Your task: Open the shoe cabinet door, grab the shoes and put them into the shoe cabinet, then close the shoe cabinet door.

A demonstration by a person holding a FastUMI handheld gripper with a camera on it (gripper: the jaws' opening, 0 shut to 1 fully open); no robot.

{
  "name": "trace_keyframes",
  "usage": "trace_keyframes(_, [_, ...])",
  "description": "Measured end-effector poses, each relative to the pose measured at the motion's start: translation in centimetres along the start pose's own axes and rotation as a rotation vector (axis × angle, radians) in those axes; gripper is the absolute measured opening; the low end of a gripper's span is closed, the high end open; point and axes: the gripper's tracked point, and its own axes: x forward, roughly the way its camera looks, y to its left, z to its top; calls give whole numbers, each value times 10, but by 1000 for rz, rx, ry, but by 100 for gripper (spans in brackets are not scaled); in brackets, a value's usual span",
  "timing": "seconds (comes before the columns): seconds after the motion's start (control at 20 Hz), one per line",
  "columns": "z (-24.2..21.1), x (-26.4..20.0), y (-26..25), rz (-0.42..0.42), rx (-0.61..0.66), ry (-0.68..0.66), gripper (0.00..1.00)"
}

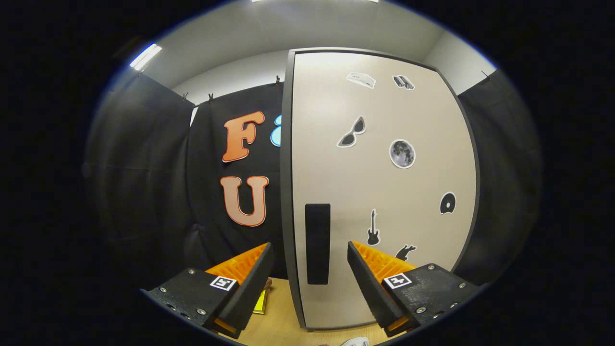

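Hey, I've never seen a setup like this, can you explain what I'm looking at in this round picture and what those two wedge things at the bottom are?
The camera rides on a hand-held gripper and looks forward along it. The two wedges are its fingers, standing open and holding nothing. Just ahead, between them, is the dark handle of a pale cabinet door, which carries stickers such as a moon and a guitar. The cabinet stands on a wooden surface. Something yellow lies by the left finger; I can't tell what.

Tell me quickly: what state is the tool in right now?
Tool: open, holding nothing, fingers either side of the cabinet door's dark handle.
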Motion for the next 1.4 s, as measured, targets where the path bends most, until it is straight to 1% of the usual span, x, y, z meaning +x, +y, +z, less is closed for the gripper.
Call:
trace_keyframes(0.25, [-9,28,-4,-17,6,17,96])
trace_keyframes(0.45, [-14,40,-3,-27,-13,27,95])
trace_keyframes(0.55, [-15,42,-2,-33,-25,26,90])
trace_keyframes(0.6, [-16,44,-1,-32,-28,26,84])
trace_keyframes(0.65, [-17,45,-2,-41,-31,28,81])
trace_keyframes(0.7, [-18,46,-2,-46,-36,34,73])
trace_keyframes(0.75, [-19,47,-3,-52,-38,40,67])
trace_keyframes(0.8, [-21,49,-5,-64,-40,44,55])
trace_keyframes(0.85, [-20,48,-7,-71,-30,42,49])
trace_keyframes(0.9, [-21,49,-7,-68,-18,45,39])
trace_keyframes(1.1, [-21,47,-7,-51,-5,47,34])
trace_keyframes(1.4, [-21,35,-8,-14,8,64,31])
